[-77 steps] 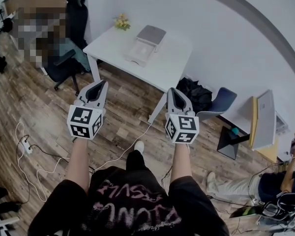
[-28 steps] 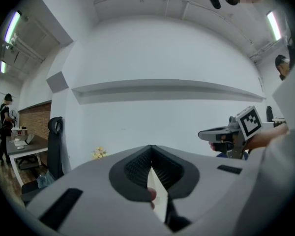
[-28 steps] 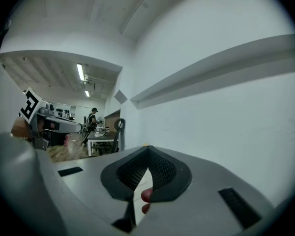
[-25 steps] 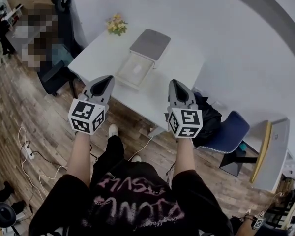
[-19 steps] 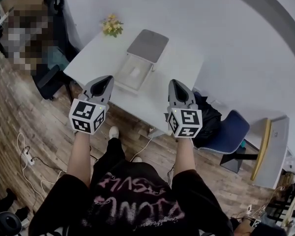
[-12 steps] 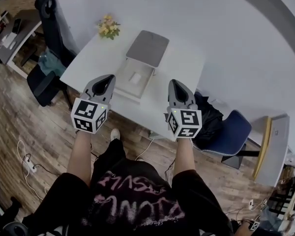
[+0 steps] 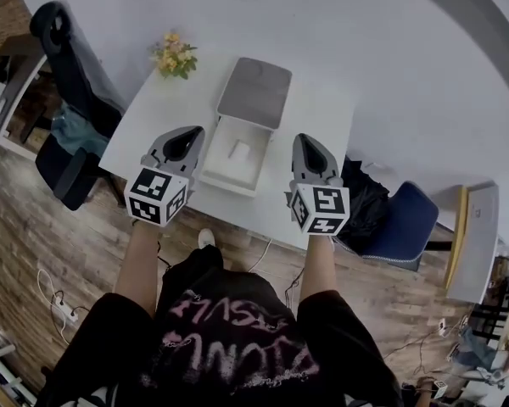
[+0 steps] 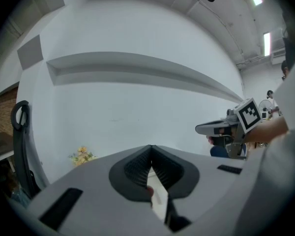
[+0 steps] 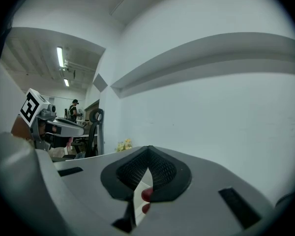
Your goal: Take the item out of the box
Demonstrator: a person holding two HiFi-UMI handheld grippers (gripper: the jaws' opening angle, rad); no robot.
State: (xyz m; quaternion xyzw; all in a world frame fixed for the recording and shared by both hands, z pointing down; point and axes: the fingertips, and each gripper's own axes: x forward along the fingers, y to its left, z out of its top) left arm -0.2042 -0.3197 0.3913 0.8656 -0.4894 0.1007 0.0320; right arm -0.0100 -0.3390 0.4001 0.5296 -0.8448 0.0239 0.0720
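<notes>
An open white box (image 7: 227, 182) lies on the white table (image 7: 148, 117), its grey lid (image 7: 254, 93) flipped back behind it. A small white item (image 7: 239, 152) rests inside. My left gripper (image 7: 187, 136) is shut and empty, hovering over the table just left of the box. My right gripper (image 7: 304, 142), also shut and empty, hovers just right of the box. In the left gripper view the jaws (image 8: 151, 149) meet, and the right gripper (image 8: 221, 128) shows beside them. In the right gripper view the jaws (image 9: 148, 149) meet too.
A small bunch of yellow flowers (image 7: 171, 56) stands at the table's far left corner. A black office chair (image 7: 64, 58) is left of the table. A black bag (image 7: 356, 189) and a blue chair (image 7: 399, 223) are to its right. A white wall runs behind.
The person has stepped up to the table: table and box have come closer and now lie between the two grippers. Both grippers moved forward over the near edge, jaws unchanged.
</notes>
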